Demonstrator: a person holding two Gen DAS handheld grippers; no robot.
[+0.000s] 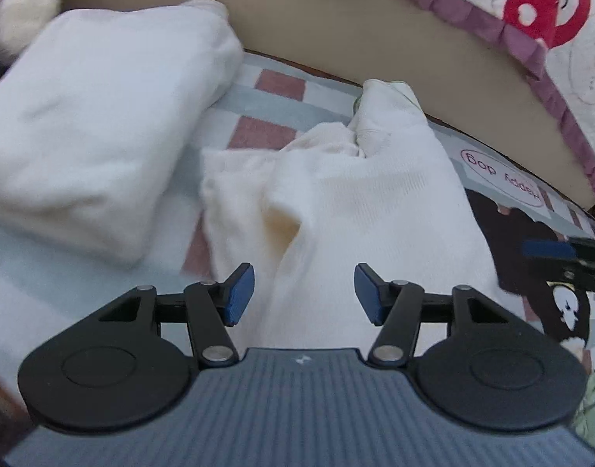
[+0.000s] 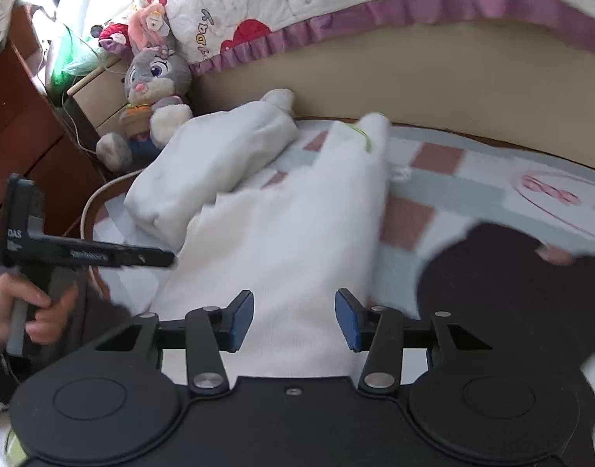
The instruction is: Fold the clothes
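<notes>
A cream-white garment point(image 1: 336, 202) lies crumpled and partly folded on the checked bed sheet point(image 1: 282, 85). My left gripper point(image 1: 304, 294) is open just above its near end, with the cloth between and below the blue pads. In the right wrist view the same garment point(image 2: 297, 225) runs away from my right gripper point(image 2: 294, 319), which is open over its near edge. A folded white garment point(image 1: 87, 124) lies to the left; it also shows in the right wrist view point(image 2: 215, 163). The left gripper shows from the side point(image 2: 83, 253), held by a hand.
A beige bed board point(image 1: 356, 27) runs along the back, with a frilled quilt point(image 1: 550, 19) above it. A grey plush rabbit point(image 2: 149, 105) sits at the back left beside a wooden cabinet point(image 2: 21, 124). A dark print point(image 2: 511, 292) covers the sheet at right.
</notes>
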